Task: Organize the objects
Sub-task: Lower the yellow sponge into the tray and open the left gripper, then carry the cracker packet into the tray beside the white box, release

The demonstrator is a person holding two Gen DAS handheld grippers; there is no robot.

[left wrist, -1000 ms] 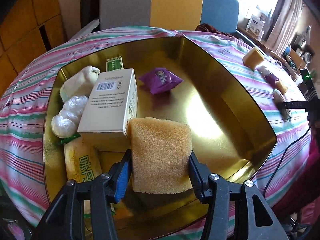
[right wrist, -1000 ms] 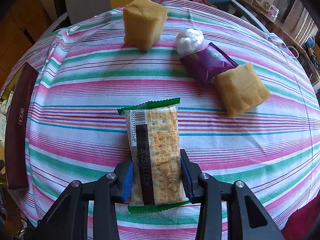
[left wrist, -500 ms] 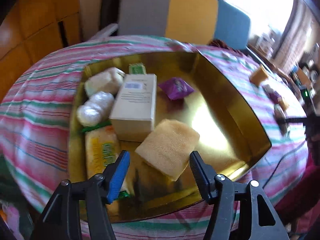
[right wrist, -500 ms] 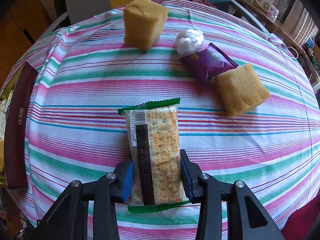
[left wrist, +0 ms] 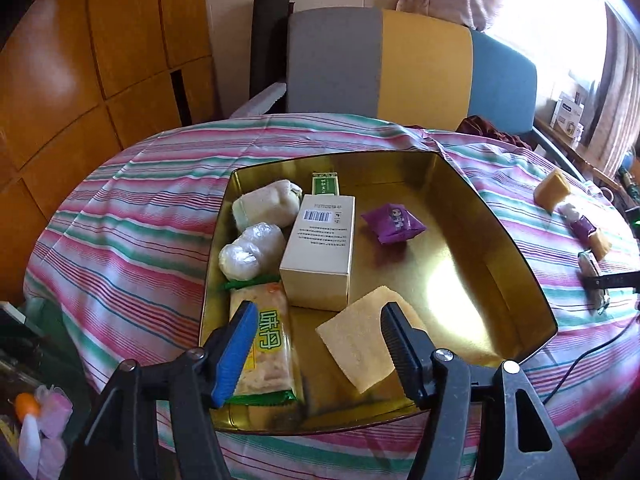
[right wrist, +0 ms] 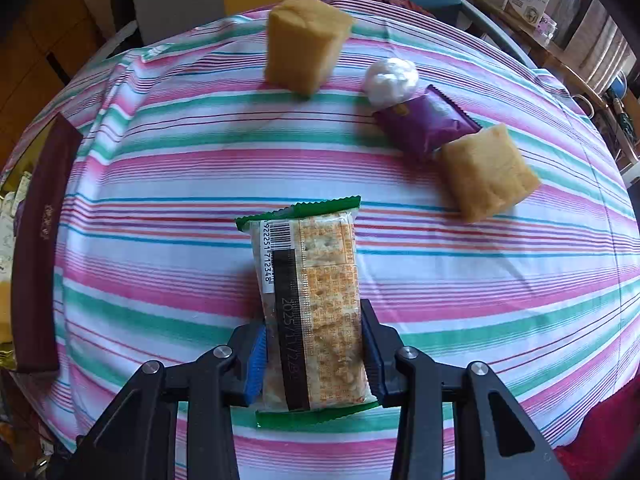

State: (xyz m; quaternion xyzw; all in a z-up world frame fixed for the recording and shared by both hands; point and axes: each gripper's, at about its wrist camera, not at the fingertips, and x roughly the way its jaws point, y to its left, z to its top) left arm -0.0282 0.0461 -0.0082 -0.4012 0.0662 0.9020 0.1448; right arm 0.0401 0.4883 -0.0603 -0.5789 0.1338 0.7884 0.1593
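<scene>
Sponge (left wrist: pixel 362 346) lies in gold tin (left wrist: pixel 500 248); your left gripper (left wrist: pixel 316 344) jaws gape empty, right gripper (right wrist: pixel 312 354) jaws clamp cracker pack (right wrist: pixel 312 304).

Three sponges (right wrist: pixel 308 40); two purple packets (right wrist: pixel 424 124); two cracker packs (right wrist: pixel 312 312).

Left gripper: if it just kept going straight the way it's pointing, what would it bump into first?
Probably the yellow sponge lying in the gold tin. The left gripper is open with nothing held, and the sponge sits just ahead between its fingers. Depth is hard to judge, so it might reach the tin's floor beside the sponge instead.
</scene>
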